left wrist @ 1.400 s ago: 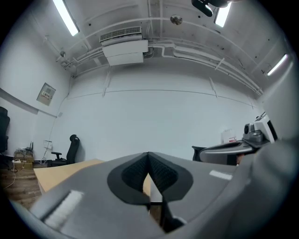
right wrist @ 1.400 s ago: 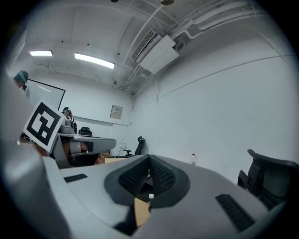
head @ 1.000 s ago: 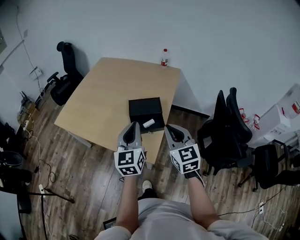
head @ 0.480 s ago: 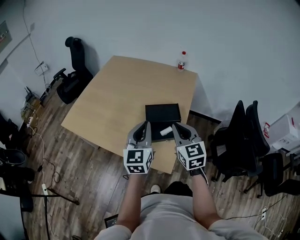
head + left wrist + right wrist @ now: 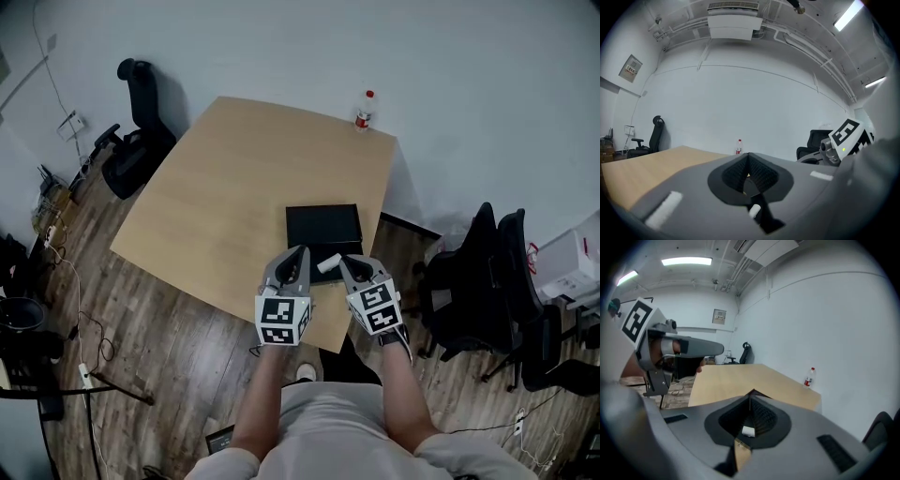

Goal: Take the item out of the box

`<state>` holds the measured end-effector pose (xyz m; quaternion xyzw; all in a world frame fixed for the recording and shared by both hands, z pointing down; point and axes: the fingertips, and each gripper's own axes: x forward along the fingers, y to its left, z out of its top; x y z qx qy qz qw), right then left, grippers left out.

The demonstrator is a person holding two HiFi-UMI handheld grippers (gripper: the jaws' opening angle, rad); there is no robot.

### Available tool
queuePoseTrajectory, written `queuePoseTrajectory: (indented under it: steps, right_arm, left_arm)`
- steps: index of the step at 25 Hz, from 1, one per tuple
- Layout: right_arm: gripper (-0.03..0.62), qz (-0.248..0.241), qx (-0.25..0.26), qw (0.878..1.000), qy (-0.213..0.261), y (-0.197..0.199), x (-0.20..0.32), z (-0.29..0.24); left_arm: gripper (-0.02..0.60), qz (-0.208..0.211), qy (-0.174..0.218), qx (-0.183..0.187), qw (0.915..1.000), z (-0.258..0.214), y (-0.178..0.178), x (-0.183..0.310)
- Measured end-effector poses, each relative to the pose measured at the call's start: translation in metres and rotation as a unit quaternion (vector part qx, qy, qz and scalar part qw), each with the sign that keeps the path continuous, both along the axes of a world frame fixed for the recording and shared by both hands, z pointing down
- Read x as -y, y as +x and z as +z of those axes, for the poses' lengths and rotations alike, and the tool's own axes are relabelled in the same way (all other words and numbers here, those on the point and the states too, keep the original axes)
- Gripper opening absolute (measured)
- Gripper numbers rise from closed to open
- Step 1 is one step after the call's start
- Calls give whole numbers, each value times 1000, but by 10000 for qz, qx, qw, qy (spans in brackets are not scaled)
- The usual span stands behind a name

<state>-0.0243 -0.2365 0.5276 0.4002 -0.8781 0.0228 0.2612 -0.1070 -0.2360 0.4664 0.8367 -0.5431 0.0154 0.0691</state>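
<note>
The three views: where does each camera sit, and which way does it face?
Head view: from the head, steeply down on table, black box, forearms, left gripper, right gripper.
Left gripper view: along its shut jaws, across the table; right gripper shows.
Right gripper view: along its shut jaws, over the table; left gripper shows.
All share the bottle.

My head camera is looking steeply down from high above the table (image 5: pixel 234 178); the camera on my left claw (image 5: pixel 298 251) is riding low, facing along its jaws across it toward the far wall; the one on my right claw (image 5: pixel 342 261) is angling more leftward; all three are sharing the table and bottle (image 5: pixel 364 110).
</note>
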Motion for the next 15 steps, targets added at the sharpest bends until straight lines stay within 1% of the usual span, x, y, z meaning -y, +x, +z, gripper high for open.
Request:
queuePoseTrajectory:
  steps: [6,9,12,15]
  right_arm:
    - [15,-579,-665,9953,-396,0,24,52]
    - [15,-963,-1084,9877,-588,-2,27,78]
    - [15,-1242,-1239,9811,-820,-8,32,99]
    - [15,-1520,-1499,9725,-935,-10,39,117]
  left_arm:
    - [9,-21,-278,-3,9996,29,2,40]
    - [9,-35,-381,94,9992,41,1,52]
    - [9,-84,-486,86,9987,50,-4,65]
    - [9,-107,-631,49,9979,62,-7,77]
